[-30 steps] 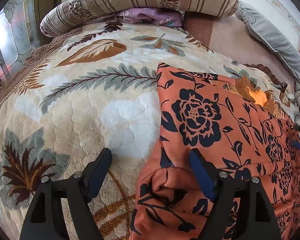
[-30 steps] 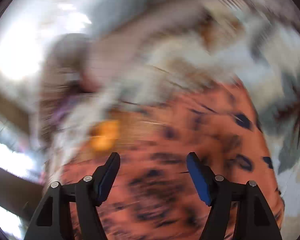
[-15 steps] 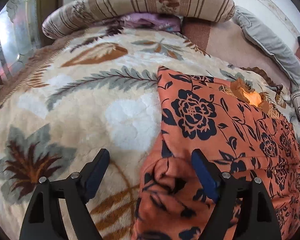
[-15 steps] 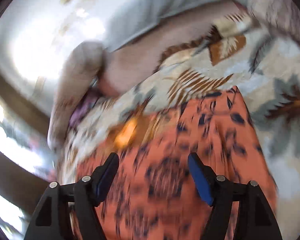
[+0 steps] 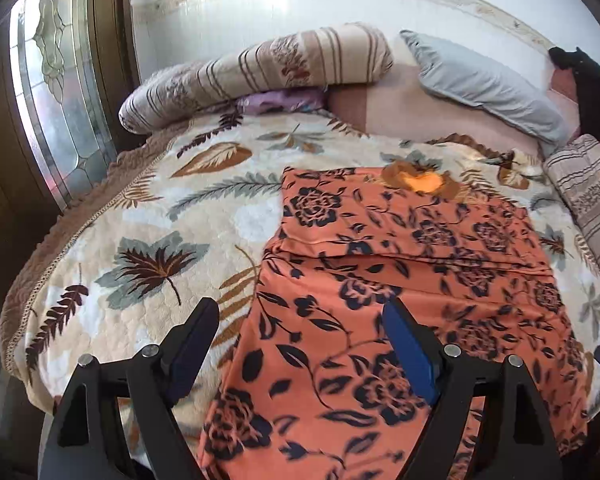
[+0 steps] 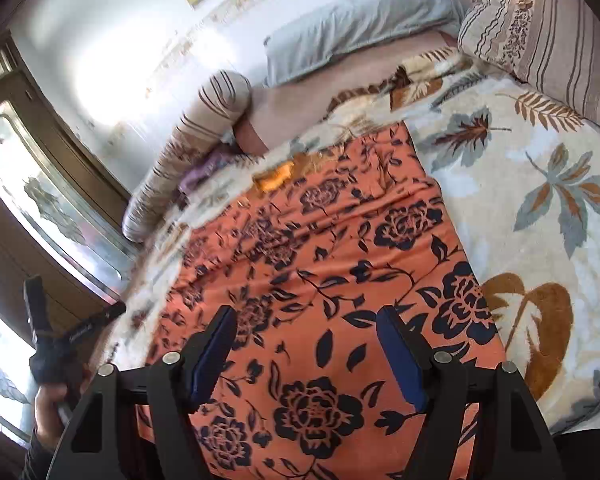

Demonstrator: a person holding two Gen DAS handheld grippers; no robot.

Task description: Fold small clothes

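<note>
We find the orange floral garment (image 5: pixel 400 292) lying flat on the leaf-patterned bed blanket (image 5: pixel 140 240), one fold line running across it. The left hand-held gripper (image 5: pixel 300 344) hangs above its left edge, jaws wide, holding nothing. The right hand-held gripper (image 6: pixel 306 346), jaws lately widening, is likewise empty over the cloth. We judge the fabric thin, limp and light; it should be pinched at corners or hem edges, since it will sag between grips.
</note>
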